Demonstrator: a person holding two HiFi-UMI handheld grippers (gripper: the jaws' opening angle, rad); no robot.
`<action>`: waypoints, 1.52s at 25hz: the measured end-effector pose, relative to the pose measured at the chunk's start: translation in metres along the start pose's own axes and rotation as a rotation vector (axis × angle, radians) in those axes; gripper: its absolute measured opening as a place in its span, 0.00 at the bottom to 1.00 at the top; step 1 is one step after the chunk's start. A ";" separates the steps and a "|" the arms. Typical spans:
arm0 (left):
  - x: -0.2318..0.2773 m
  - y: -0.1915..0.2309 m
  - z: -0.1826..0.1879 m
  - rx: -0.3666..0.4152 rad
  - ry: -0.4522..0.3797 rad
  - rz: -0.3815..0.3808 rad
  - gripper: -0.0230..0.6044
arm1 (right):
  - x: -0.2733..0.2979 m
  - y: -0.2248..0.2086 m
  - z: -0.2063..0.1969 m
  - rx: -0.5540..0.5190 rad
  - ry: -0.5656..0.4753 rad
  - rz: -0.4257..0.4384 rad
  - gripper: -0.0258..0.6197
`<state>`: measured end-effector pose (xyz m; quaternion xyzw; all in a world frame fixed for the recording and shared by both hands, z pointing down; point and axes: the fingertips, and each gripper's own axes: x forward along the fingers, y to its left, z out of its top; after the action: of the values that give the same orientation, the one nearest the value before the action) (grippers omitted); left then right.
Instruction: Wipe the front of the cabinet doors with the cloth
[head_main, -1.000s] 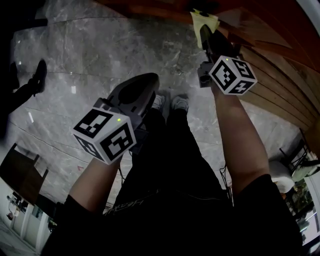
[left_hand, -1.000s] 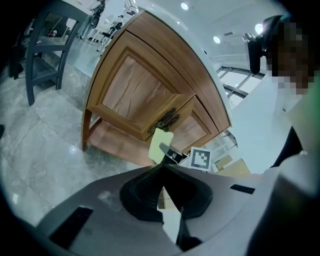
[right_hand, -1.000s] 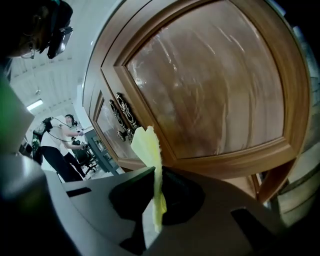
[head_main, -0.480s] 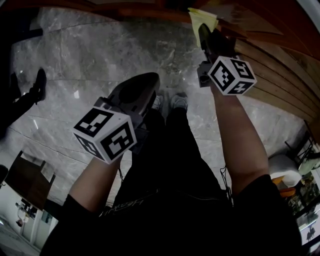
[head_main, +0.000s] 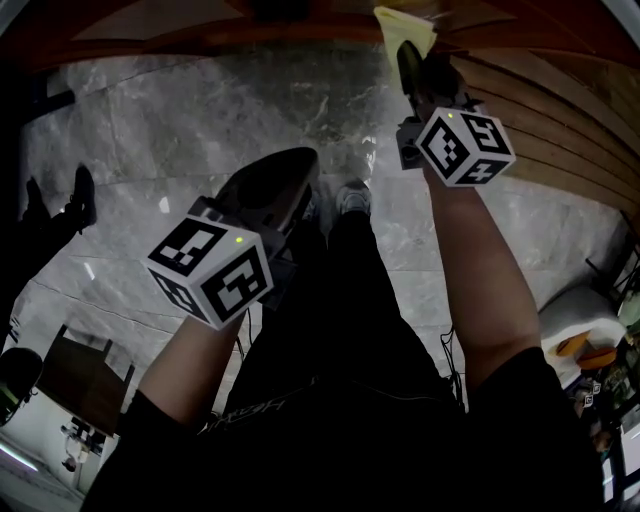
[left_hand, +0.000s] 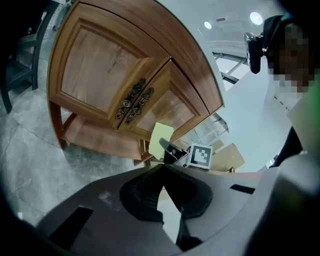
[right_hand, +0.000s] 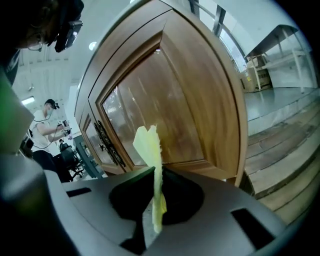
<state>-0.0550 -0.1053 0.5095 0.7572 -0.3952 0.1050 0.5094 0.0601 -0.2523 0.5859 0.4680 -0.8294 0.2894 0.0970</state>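
Note:
A wooden cabinet (left_hand: 95, 65) with two panelled doors and dark ornate handles (left_hand: 132, 100) stands on legs above a lower shelf. My right gripper (head_main: 408, 52) is held up near the cabinet's right door (right_hand: 165, 95) and is shut on a pale yellow cloth (right_hand: 150, 150). The cloth (head_main: 400, 28) sticks up past the jaws close to the wood; I cannot tell whether it touches. In the left gripper view the cloth (left_hand: 161, 140) shows below the right door. My left gripper (head_main: 285, 170) hangs lower over the floor, away from the cabinet, its jaws shut on nothing.
Grey marble floor (head_main: 180, 120) spreads in front of the cabinet. Wooden planks (right_hand: 285, 170) run along the right of the cabinet. Someone's dark shoe (head_main: 82, 190) stands at the left. A person (right_hand: 47, 125) works in the background by a dark chair (right_hand: 70, 160).
My right gripper with the cloth has risen slightly toward the cabinet. The head view has shifted a little. The left gripper has stayed where it was.

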 end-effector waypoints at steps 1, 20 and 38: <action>0.004 -0.004 0.000 0.004 0.005 -0.004 0.05 | -0.005 -0.006 0.001 -0.002 -0.003 -0.008 0.10; 0.072 -0.072 -0.022 0.081 0.112 -0.085 0.05 | -0.080 -0.113 0.016 0.072 -0.072 -0.149 0.10; -0.050 -0.151 0.066 0.248 -0.088 -0.042 0.05 | -0.196 0.078 0.109 -0.158 0.219 0.445 0.10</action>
<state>0.0019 -0.1112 0.3471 0.8263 -0.3852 0.1091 0.3961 0.1135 -0.1422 0.3817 0.2307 -0.9166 0.2867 0.1563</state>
